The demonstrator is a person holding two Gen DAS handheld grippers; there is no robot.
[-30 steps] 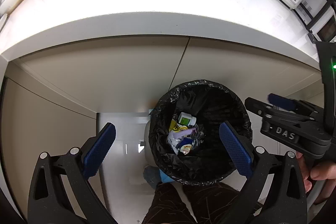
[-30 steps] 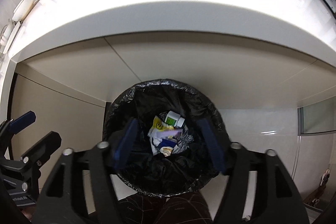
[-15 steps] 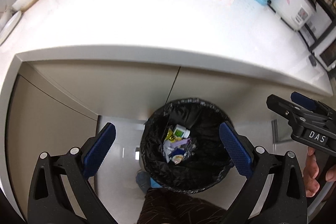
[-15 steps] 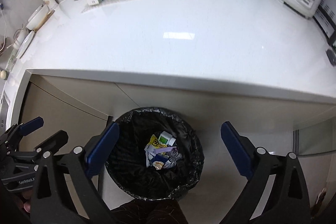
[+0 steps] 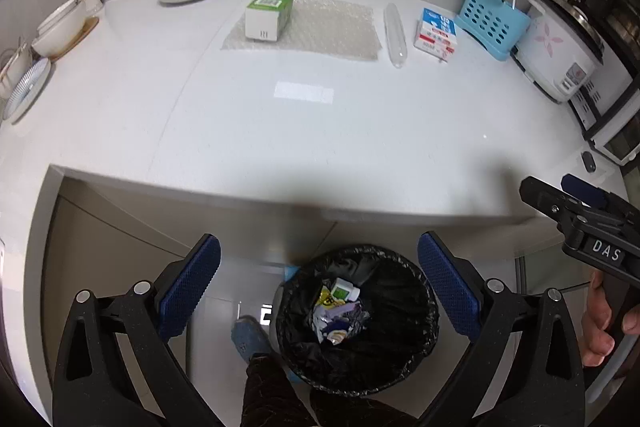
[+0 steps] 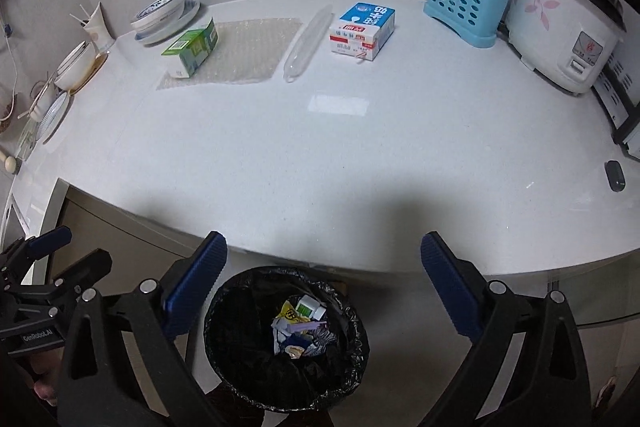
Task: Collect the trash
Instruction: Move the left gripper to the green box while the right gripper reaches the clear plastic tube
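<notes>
- Right tool (image 6: pixel 322 277): jaws just sprung wide apart, nothing between them; left tool (image 5: pixel 318 281) likewise spread and empty.
- Directly beneath both: black-lined bin (image 6: pixel 240 359), scraps now lying at its bottom, so that drop looks finished.
- Both tools lifted clear since a second ago; table (image 6: pixel 320 155) back in sight.
- Far ahead, still to collect: green carton (image 6: pixel 192 47), bubble wrap (image 6: pixel 248 51), clear tube (image 6: pixel 306 43), blue-and-red carton (image 6: pixel 364 29).

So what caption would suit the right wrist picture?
Open right claw above the lined trash bin, two cartons and plastic wrap left on the counter.
</notes>
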